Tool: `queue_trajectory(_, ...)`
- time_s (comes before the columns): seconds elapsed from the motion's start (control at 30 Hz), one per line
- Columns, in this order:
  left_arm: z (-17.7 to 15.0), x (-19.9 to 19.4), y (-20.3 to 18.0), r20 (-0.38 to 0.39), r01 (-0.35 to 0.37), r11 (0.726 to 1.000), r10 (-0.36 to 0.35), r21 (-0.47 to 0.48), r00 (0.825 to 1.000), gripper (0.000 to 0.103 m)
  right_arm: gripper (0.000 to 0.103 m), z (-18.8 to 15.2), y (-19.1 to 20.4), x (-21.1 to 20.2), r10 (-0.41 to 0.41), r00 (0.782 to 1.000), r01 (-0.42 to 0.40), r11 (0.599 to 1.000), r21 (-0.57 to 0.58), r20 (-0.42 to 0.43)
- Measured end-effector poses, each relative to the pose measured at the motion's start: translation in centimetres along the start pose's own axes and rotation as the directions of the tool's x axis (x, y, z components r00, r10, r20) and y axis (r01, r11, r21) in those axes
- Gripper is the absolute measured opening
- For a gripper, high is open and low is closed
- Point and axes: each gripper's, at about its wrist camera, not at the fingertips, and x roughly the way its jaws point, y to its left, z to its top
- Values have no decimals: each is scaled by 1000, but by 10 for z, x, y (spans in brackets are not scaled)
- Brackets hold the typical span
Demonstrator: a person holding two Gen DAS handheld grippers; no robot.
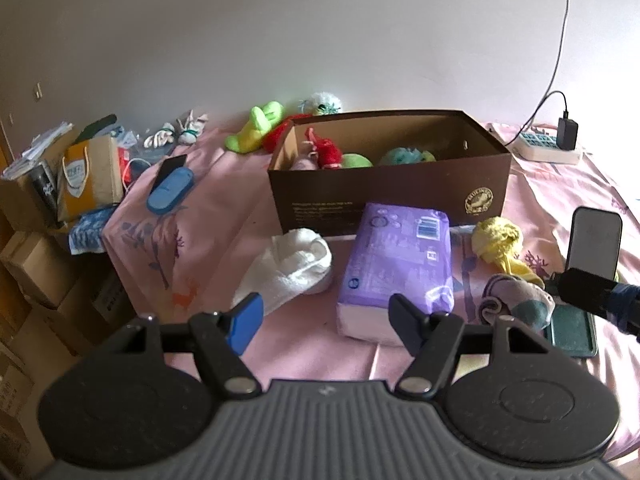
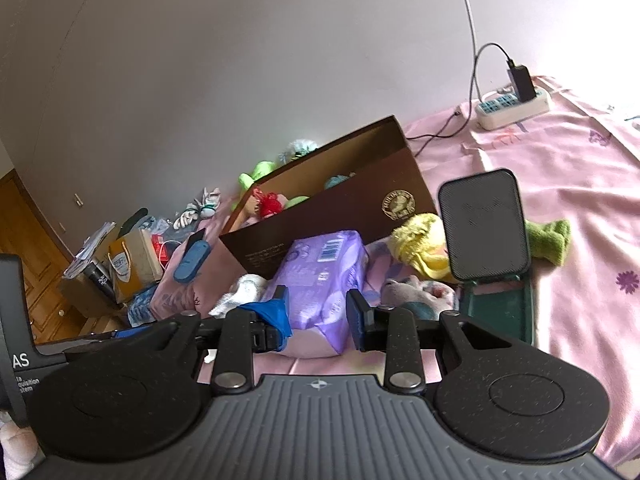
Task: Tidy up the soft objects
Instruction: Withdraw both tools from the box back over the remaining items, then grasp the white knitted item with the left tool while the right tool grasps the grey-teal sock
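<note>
The left tongs (image 1: 326,322) hang lowest in the left wrist view, jaws wide with nothing between them, poised over the bed (image 1: 304,344) between the white sock (image 1: 294,270) and the purple tissue pack (image 1: 396,268). The right tongs (image 2: 318,314) stand narrow and also carry nothing, just short of the same pack's near end (image 2: 320,280). Behind it sits the brown box (image 1: 390,182), already holding a few plush toys. Loose soft things lie around: a yellow cloth (image 1: 500,244) beside the box's front corner, a grey-and-teal sock (image 1: 516,304) next to an open green case (image 1: 572,332), and a green sock (image 2: 550,238) further right.

The pack looks like the next pick. It is squashy and slippery, so I'd take it across its narrow width near the middle, close gently, lift it clear of the box's front wall before lowering it in, and keep the other tongs out of the way
</note>
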Motion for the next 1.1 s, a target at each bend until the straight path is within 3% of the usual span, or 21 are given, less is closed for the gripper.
queue_trajectory(0.63,-30,19,2,-88,22,1000,-21,16,996,71,15,-21,-25,8,5,997,-1,999,49,-77)
queue_trajectory(0.9,-46,10,27,-45,47,999,-47,-11,998,72,16,-22,-13,5,52,996,-52,999,3,-69)
queue_trajectory(1.1,-49,11,43,24,76,997,-76,-11,997,73,17,-26,-3,13,16,998,-21,995,-95,-59)
